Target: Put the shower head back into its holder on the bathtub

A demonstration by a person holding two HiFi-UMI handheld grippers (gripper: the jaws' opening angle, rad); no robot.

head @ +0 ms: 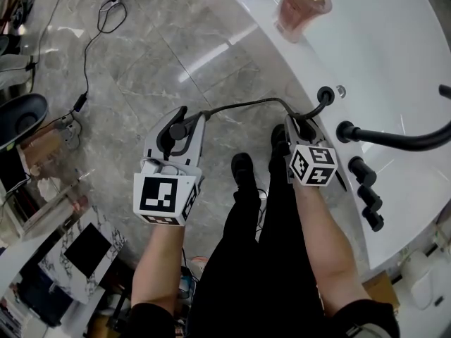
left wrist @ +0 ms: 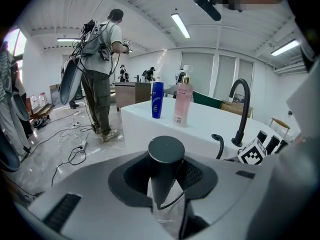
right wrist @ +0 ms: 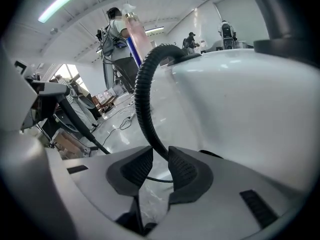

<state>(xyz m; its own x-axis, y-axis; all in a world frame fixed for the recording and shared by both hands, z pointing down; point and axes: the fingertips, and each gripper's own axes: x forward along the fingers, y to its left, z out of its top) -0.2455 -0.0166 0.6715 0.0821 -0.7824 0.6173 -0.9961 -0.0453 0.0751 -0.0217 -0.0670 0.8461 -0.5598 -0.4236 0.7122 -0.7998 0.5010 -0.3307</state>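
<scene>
Grey marble floor [head: 162, 62] on the left, glossy white bathtub [head: 394, 55] curving down the right. A pink bottle [head: 303, 2] sits on its rim at 12 o'clock, a black faucet [head: 402, 141] at 3.

My left gripper [head: 187, 122] is clamped on the shower head [left wrist: 166, 156]. It's a matte dark cylinder with a flat round end, tapering below the pads. Its long axis runs with the jaws, toward roughly 1 o'clock in the head view.

My right gripper [head: 301, 124] is closed on the hose [head: 246, 104], thin ribbed black flex pinched between the ridged pads. The hose arcs from the head across to the right jaws, then curls up onto the tub rim. It ends at what I take for the holder [head: 325, 95], a small black ring socket beside a chrome stud.

Key relation: the holder lies at about 2 o'clock from the shower head, well apart, with the right gripper between them. The right hand is nearer, just below the rim, but the left hand carries the head. I judge the head must go right and up over the rim, then line its axis with the socket while the slack hose feeds back.
</scene>
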